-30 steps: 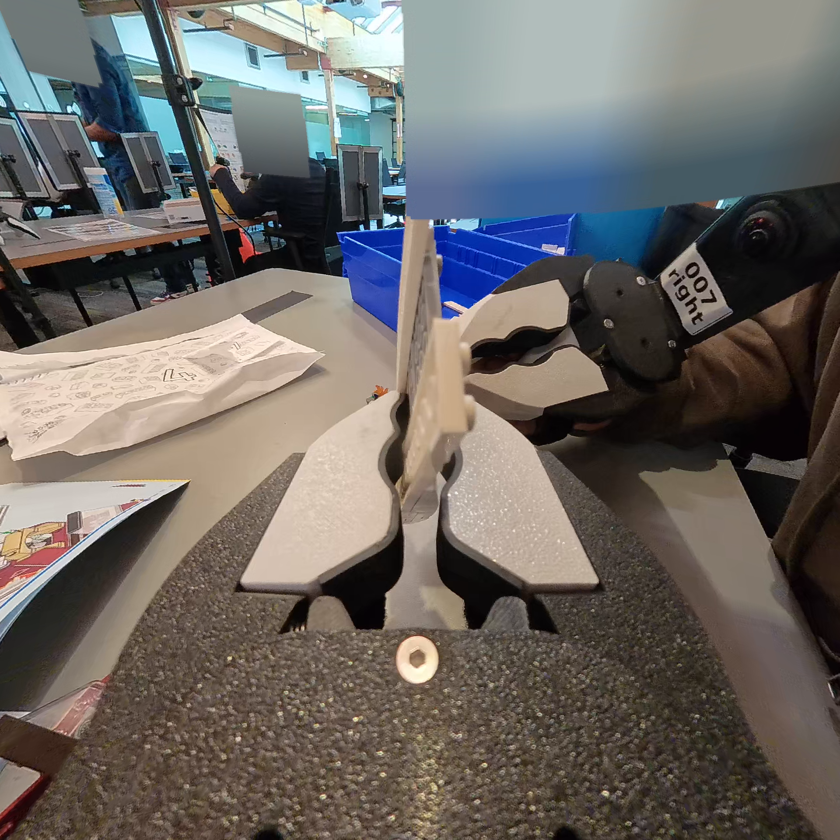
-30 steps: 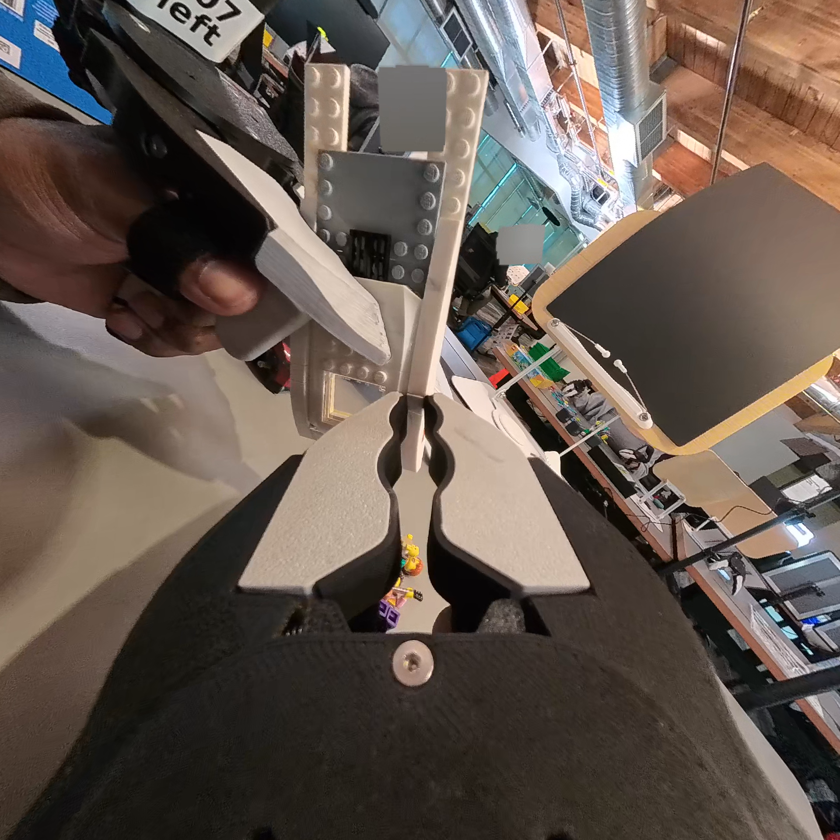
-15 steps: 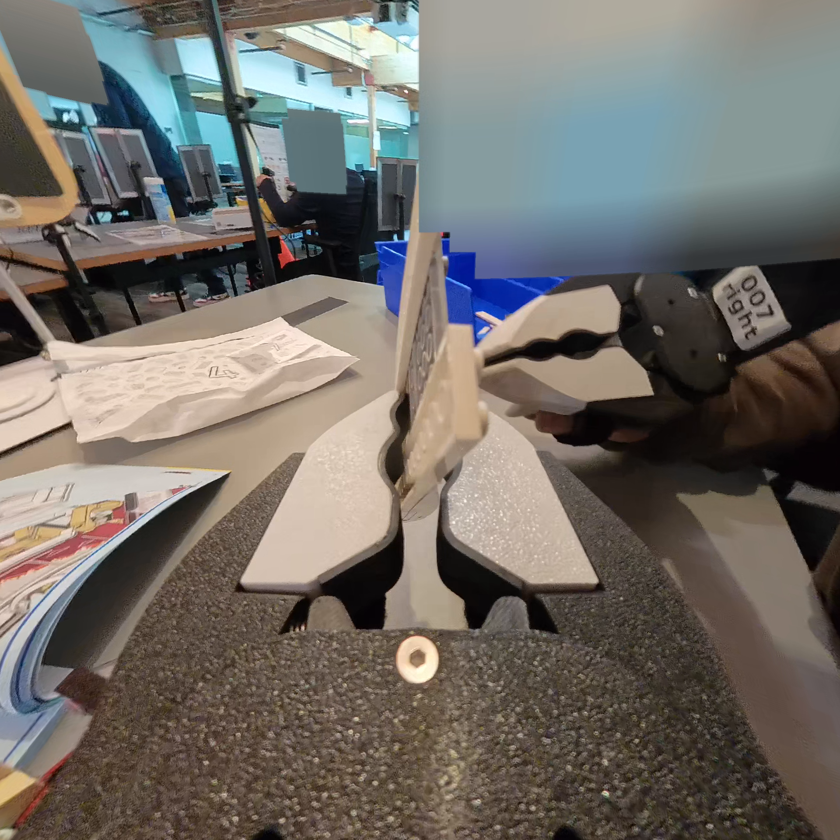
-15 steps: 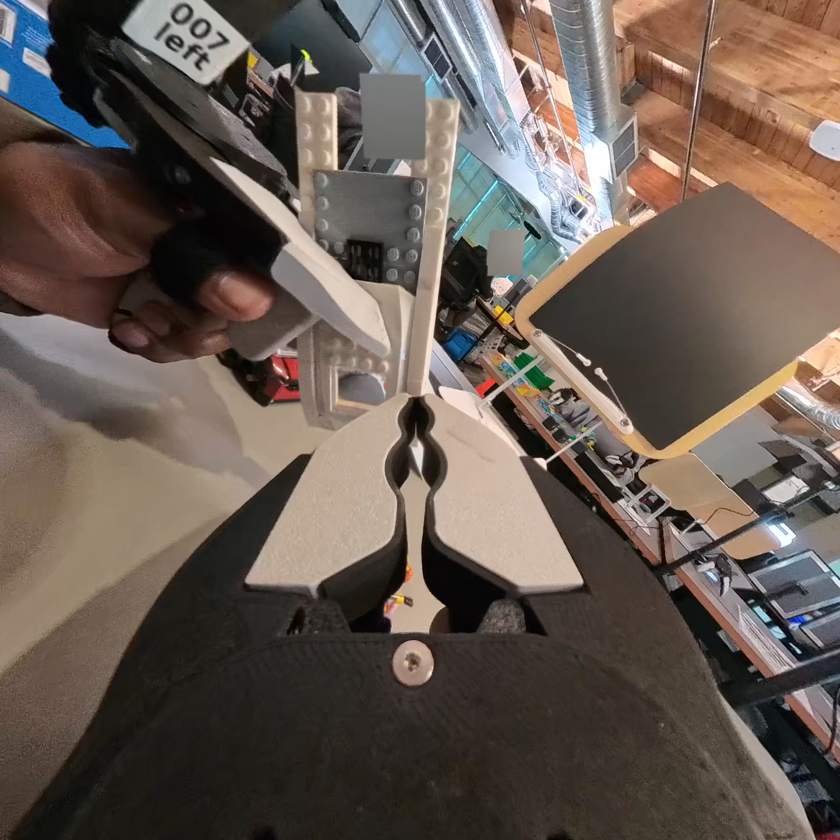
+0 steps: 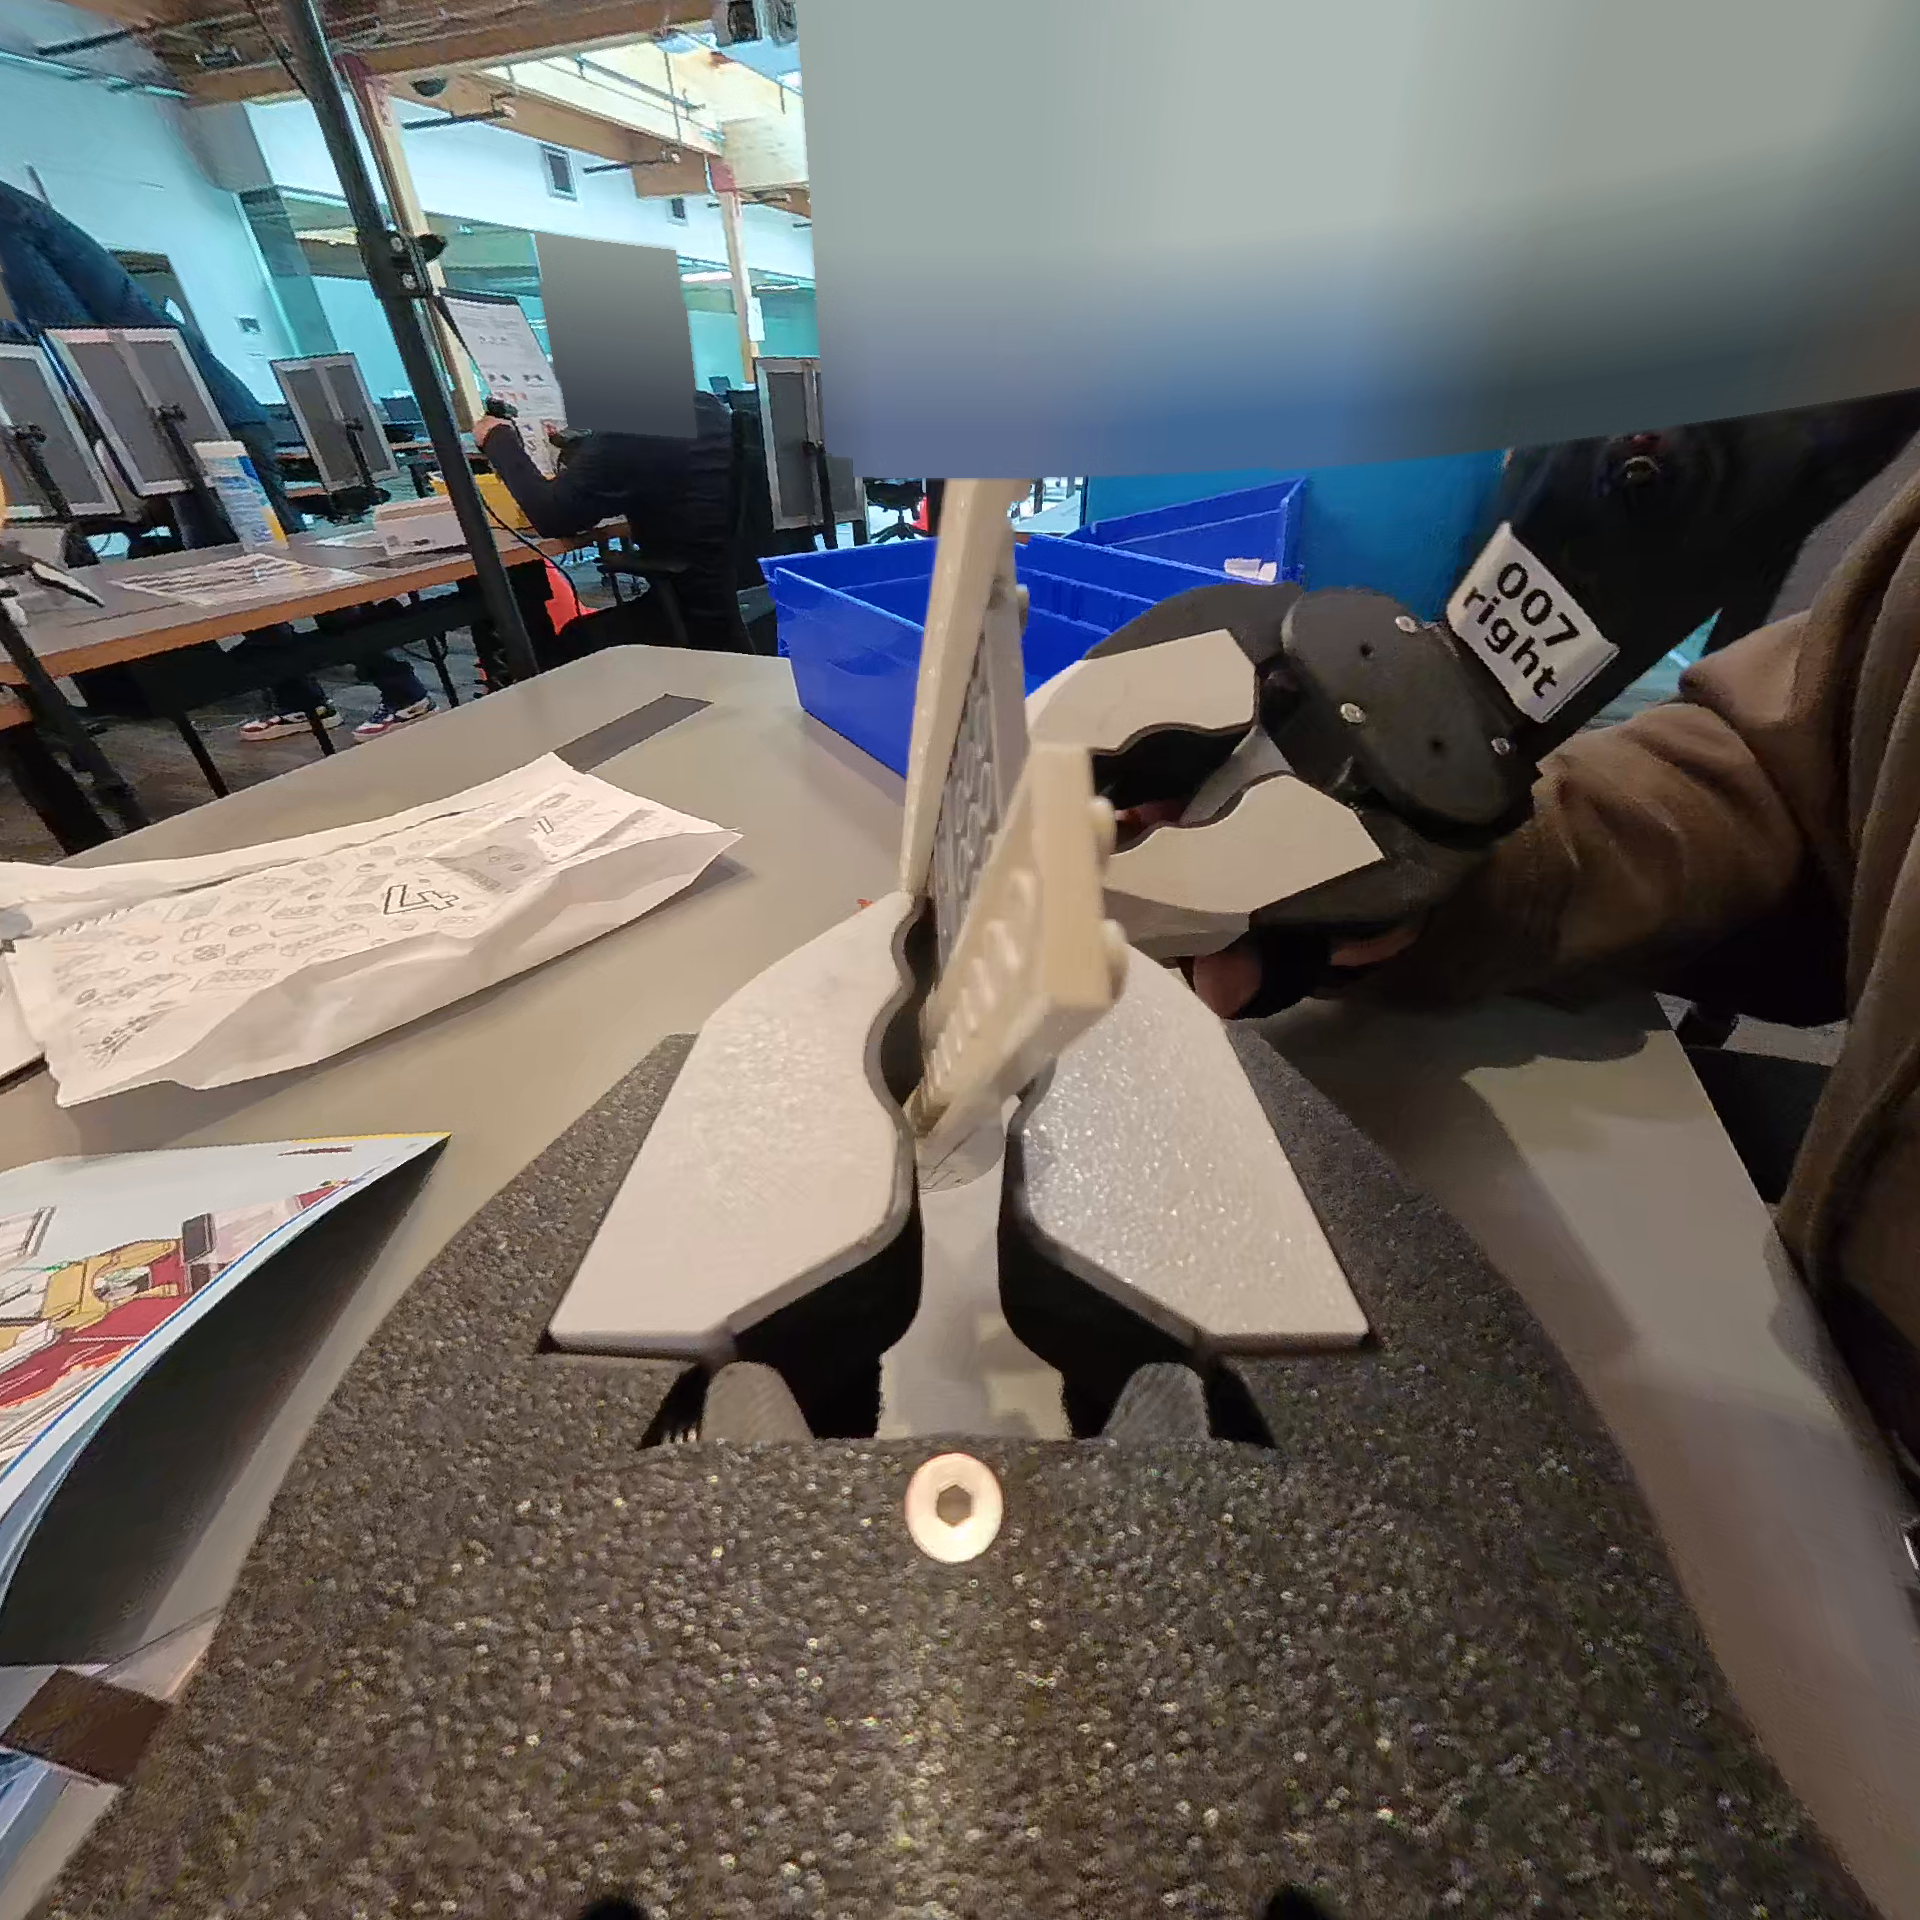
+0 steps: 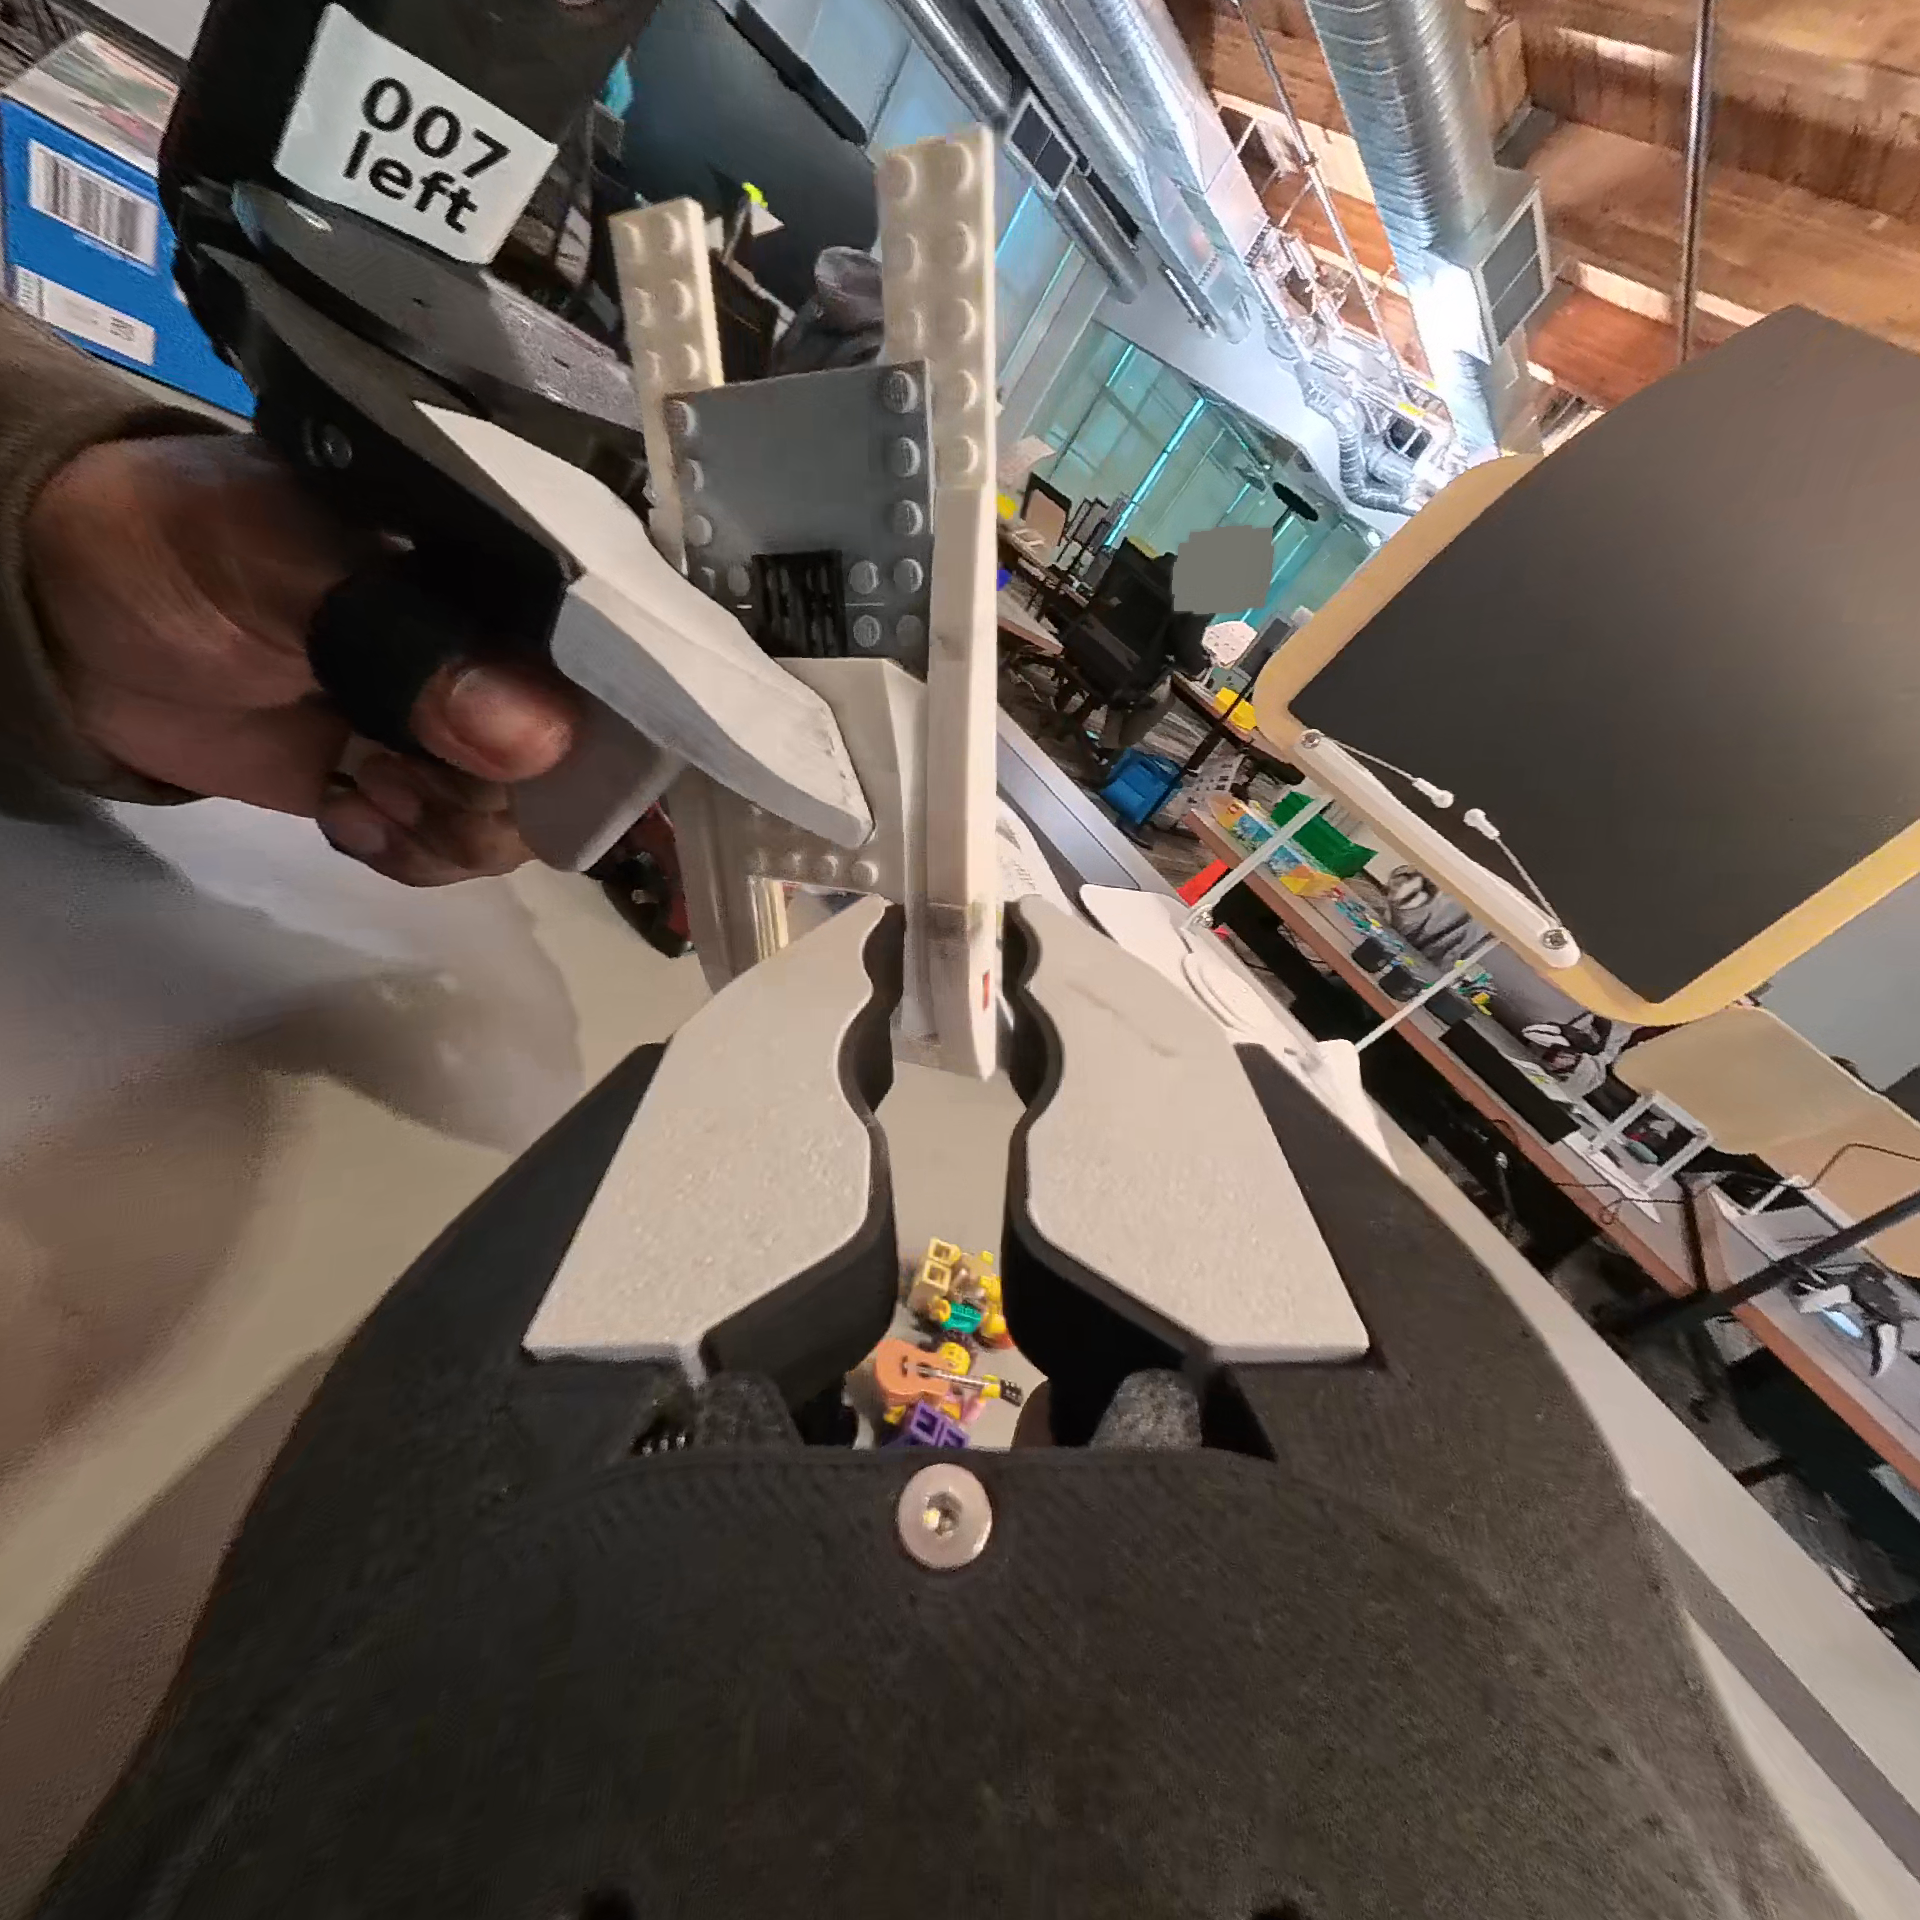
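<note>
Left gripper (image 5: 961, 1029) is pinching the lower end of a brick assembly (image 5: 997, 831): white studded plates with a grey plate between, standing upright above the grey table (image 5: 665, 997). Both pads are pressing on it, as they were a second ago.

Right gripper (image 6: 951, 977) is the one that differs. A second ago it was clamped on the edge of the white plate (image 6: 961, 727); half a second ago its fingers were meeting with the plate only at their tips. Now its jaws are standing spread, the plate edge sitting between the fingers (image 6: 1122, 1039) with a gap showing on each side, so nothing is gripped. The left wrist view agrees: the right gripper's (image 5: 1117, 821) jaws are parted just beside the assembly.

Printed paper bag (image 5: 343, 914) and an open booklet (image 5: 156, 1278) are lying on the table to the left; blue bins (image 5: 862, 644) behind. Small coloured brick pieces (image 6: 951, 1351) are lying on the table below the right gripper.
</note>
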Demonstrator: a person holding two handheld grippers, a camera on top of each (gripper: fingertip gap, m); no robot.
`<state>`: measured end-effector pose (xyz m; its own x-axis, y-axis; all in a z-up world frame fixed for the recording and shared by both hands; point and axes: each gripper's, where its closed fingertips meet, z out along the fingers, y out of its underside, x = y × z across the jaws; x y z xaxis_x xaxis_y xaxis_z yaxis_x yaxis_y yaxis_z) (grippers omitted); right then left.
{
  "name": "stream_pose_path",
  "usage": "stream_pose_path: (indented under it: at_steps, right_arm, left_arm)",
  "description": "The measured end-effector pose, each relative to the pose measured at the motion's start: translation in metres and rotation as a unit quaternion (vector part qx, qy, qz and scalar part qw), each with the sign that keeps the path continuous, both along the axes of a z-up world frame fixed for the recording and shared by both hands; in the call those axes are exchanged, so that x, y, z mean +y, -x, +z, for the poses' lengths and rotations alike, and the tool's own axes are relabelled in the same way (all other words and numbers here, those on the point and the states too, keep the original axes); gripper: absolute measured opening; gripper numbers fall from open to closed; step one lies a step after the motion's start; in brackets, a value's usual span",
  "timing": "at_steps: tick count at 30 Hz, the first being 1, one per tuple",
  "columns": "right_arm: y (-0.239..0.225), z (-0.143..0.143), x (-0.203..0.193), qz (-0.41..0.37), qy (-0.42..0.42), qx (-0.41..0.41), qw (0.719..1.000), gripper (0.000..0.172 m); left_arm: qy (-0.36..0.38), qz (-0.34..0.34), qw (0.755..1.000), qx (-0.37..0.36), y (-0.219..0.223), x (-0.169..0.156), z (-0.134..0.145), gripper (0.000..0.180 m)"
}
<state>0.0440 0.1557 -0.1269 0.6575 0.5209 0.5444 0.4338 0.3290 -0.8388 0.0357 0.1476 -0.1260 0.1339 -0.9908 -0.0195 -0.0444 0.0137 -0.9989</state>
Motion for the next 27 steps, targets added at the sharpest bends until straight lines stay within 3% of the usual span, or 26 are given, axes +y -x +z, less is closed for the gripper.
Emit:
stream_pose_path:
  at_steps: [11, 27]
  right_arm:
    - [-0.0004, -0.0017, 0.0005, -0.019, -0.007, -0.01, 1.0, 0.007]
    - [-0.0003, -0.0035, 0.0002, -0.014, 0.004, -0.009, 1.0, 0.007]
  left_arm:
    - [0.019, 0.007, 1.0, -0.009, 0.0009, 0.002, 0.0002, 0.01]
    - [0.025, 0.012, 1.0, -0.004, 0.0008, 0.0028, -0.0014, 0.011]
